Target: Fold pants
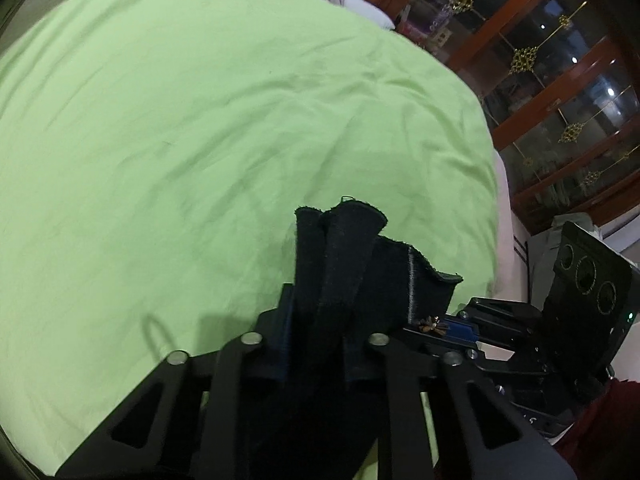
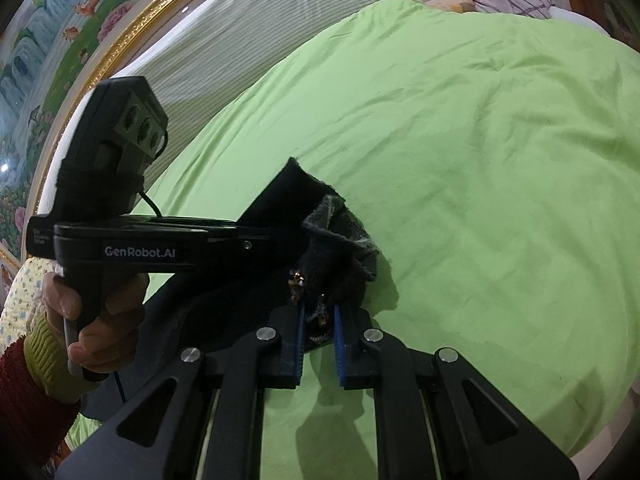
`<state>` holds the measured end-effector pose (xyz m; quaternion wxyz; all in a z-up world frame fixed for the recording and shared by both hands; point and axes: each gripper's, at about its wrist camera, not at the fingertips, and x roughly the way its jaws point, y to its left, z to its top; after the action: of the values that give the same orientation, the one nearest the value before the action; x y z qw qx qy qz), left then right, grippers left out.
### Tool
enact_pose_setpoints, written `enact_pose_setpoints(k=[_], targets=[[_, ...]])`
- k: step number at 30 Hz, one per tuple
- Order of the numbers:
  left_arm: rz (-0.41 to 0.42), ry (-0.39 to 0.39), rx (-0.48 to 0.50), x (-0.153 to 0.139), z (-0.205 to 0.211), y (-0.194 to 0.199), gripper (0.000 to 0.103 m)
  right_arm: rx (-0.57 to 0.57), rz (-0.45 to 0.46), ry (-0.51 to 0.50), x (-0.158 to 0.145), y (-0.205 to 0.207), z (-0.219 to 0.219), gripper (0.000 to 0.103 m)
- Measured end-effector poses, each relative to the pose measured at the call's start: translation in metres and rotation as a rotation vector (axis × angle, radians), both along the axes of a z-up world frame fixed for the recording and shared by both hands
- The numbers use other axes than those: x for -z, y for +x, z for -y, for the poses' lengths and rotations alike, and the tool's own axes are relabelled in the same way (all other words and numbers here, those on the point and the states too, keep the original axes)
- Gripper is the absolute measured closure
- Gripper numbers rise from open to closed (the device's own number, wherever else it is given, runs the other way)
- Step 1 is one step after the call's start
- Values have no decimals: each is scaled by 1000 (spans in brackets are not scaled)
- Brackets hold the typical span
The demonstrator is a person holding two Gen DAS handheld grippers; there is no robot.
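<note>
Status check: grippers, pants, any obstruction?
Left gripper shut on pants. Right gripper shut on pants too. Green sheet beyond, nothing blocking.

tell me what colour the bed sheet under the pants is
Light green, plain with no pattern; the bed sheet shows best in the left wrist view.

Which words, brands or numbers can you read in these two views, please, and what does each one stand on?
"GenRobot.AI": white letters on the side of the black left claw, seen from the right wrist view.
Small pale print at the rear end of the same tool: too small to read.
A faint pale mark on the right claw body low in the left wrist view: too blurred to read.
</note>
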<state>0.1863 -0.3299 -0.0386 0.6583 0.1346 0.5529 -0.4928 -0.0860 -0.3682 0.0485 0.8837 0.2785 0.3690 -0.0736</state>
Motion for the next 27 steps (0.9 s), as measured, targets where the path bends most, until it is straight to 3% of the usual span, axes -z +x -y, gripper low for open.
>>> enact_pose_setpoints(k=[6, 15, 22, 27], targets=[[34, -84, -29, -34, -23, -12, 92, -63, 68, -25, -29, 6, -19, 90], [133, -179, -146, -89, -114, -41, 93, -254, 154, -61, -70, 22, -82, 90], [142, -239, -280, -99, -199, -53, 93, -440, 153, -74, -71, 42, -150, 90], [132, -240, -370, -84, -249, -60, 93, -523, 114, -73, -55, 59, -182, 90]])
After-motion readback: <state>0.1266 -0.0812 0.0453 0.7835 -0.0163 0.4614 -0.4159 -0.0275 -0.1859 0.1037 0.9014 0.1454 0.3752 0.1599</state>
